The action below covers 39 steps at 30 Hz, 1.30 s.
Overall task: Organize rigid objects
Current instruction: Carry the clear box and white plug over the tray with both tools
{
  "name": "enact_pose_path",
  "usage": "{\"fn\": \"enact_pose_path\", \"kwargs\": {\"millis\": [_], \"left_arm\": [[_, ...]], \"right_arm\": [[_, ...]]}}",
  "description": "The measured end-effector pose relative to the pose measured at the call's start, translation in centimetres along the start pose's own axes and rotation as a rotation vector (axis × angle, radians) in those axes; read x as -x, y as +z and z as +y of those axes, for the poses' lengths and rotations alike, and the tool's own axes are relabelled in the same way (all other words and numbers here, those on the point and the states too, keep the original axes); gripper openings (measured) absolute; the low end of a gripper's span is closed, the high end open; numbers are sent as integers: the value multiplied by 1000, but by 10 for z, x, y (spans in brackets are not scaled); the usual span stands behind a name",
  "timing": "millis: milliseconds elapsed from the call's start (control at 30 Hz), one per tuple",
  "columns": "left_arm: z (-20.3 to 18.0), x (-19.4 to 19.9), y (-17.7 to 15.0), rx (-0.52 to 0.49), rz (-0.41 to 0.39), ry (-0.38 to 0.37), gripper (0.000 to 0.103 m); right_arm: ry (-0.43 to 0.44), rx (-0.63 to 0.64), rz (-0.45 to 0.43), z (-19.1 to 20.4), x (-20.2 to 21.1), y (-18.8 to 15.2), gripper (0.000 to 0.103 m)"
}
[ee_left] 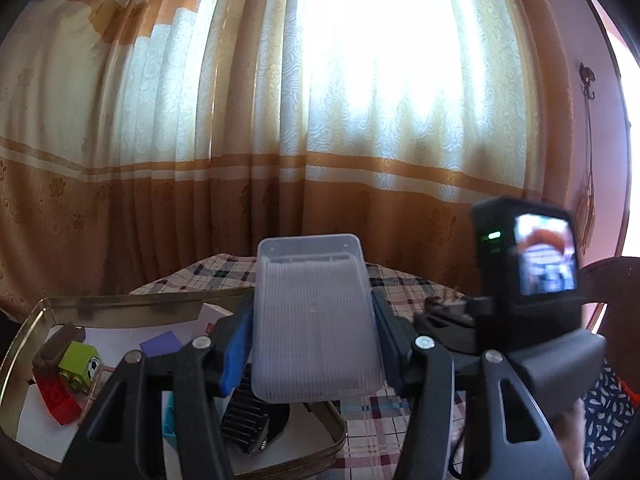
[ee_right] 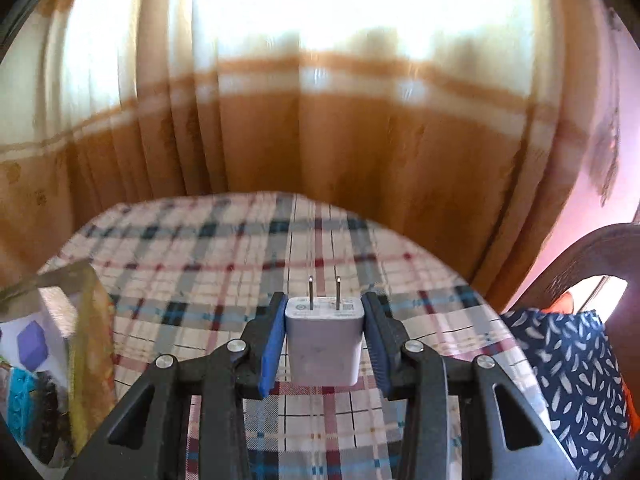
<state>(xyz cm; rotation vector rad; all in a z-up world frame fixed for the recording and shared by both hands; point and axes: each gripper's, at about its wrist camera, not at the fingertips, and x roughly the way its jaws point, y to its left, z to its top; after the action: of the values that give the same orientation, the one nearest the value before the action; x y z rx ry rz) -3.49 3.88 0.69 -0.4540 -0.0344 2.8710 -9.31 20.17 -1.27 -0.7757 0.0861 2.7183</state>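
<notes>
The left hand-held gripper [ee_left: 312, 332] is clamped on a clear plastic box [ee_left: 314, 320], its pads pressing both long sides; the box is tilted with its ribbed bottom facing the camera, raised above the right end of the tray [ee_left: 120, 300]. The tray is a metal one with a low rim, lying on the bench [ee_left: 400, 420] under a plaid cloth. Inside the tray, below the box, sits a black finned block [ee_left: 248, 416]; left of that block a teal piece [ee_left: 170, 420] shows only in part behind the gripper's frame. Further left in the tray lie a red brick [ee_left: 56, 394], a green cube [ee_left: 80, 364] touching it, and a brown brick [ee_left: 60, 342] just behind the cube. A purple block [ee_left: 160, 342] lies in the tray just left of the box. The right hand-held gripper [ee_right: 324, 340] has just been closing and now holds a white charger [ee_right: 324, 344] between its pads, prongs pointing away, raised above the bench to the right of the tray; whether the charger has fully cleared the cloth is hard to judge in this blurred view. Right of the tray, past the bench edge, stand a dark wooden chair [ee_right: 580, 264] and dark blue patterned fabric [ee_right: 572, 368]. Beyond the tray hangs a cream and orange curtain [ee_left: 280, 120].
</notes>
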Motion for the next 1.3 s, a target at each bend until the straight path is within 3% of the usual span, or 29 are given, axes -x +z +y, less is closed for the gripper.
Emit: {"fn": "enact_pose_path", "kwargs": {"millis": [300, 567, 967, 1300], "left_arm": [[-4, 4, -1, -37, -18, 13, 55], [-4, 23, -2, -80, -86, 27, 55], [28, 30, 1, -2, -80, 75, 55], [65, 46, 9, 34, -67, 140, 55]], "right_arm": [[5, -116, -149, -21, 39, -7, 41], [24, -170, -188, -24, 51, -12, 41], [65, -138, -248, -3, 71, -17, 41], [166, -111, -234, 27, 88, -21, 41]]}}
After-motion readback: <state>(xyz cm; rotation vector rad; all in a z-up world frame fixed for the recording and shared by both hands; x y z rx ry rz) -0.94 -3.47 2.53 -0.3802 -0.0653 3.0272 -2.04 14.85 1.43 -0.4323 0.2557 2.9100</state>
